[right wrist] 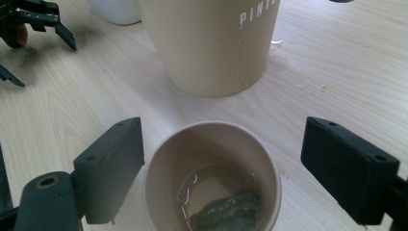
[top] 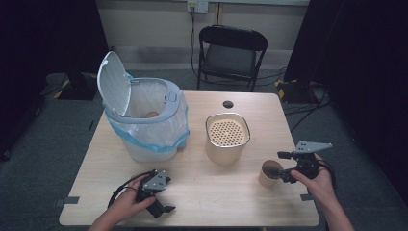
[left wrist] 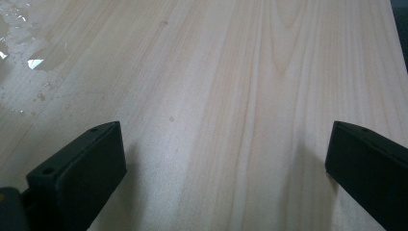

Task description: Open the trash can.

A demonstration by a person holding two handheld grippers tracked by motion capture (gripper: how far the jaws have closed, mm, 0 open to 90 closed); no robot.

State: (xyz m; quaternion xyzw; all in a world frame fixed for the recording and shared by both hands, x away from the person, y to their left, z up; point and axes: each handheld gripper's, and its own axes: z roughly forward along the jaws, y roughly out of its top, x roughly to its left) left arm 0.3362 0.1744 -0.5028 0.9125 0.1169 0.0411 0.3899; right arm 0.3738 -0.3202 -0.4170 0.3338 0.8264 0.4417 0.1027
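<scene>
A pale wooden table (top: 231, 197) stands on grey carpet, with a black folding chair (top: 231, 53) behind it and water drops (left wrist: 29, 57) on the wood. The beige strainer pot (right wrist: 211, 43) reads "PINI", the rest cut off. The right tool (right wrist: 211, 159) is wide open around a paper cup (right wrist: 211, 173) holding liquid, one jaw close to the rim. The left tool (left wrist: 226, 159) is wide open over bare table, holding nothing.

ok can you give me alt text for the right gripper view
An open paper cup holding a little liquid and a dark wet lump sits on a pale wooden table between the open black jaws of the right gripper. Behind it stands a taller beige container, with the left gripper at far upper left.
</scene>
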